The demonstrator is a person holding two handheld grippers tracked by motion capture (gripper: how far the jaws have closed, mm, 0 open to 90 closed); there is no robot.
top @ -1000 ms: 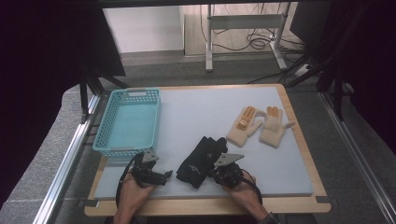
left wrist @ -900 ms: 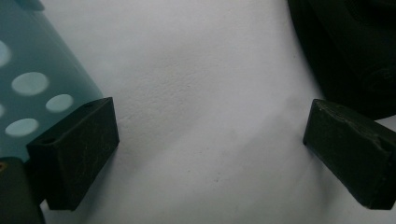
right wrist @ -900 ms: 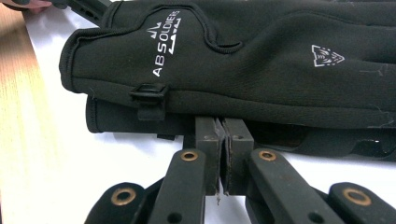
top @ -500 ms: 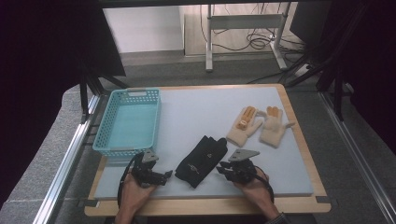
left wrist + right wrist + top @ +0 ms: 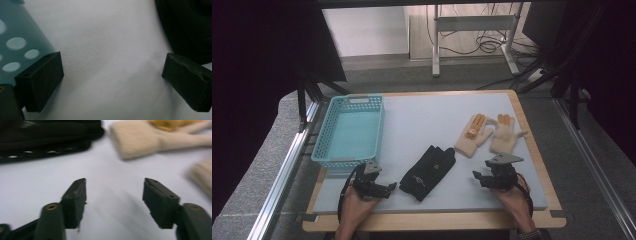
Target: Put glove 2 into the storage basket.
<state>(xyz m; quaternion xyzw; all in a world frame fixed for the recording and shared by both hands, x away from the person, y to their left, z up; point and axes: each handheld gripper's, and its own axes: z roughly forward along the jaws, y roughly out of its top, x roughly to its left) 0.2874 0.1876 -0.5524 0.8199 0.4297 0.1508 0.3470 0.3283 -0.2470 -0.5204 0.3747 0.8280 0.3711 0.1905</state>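
Teal plastic basket (image 5: pixel 358 100) sat at about 10 o'clock on the pale grey mat (image 5: pixel 422 125), and two cream knit gloves (image 5: pixel 472 139) lay side by side around 2 o'clock. A metal stand (image 5: pixel 472 22) and tangled cables (image 5: pixel 484 45) sat on the floor out at 12.

On the table (image 5: pixel 422 115) we see a basket (image 5: pixel 349 130) at the left, a glove (image 5: pixel 428 172) at lower centre and a glove pair (image 5: pixel 489 134) at the right, side by side. Our left gripper (image 5: pixel 389 189) sits below the basket, left of the glove; our right gripper (image 5: pixel 477 177) lies below the pair.
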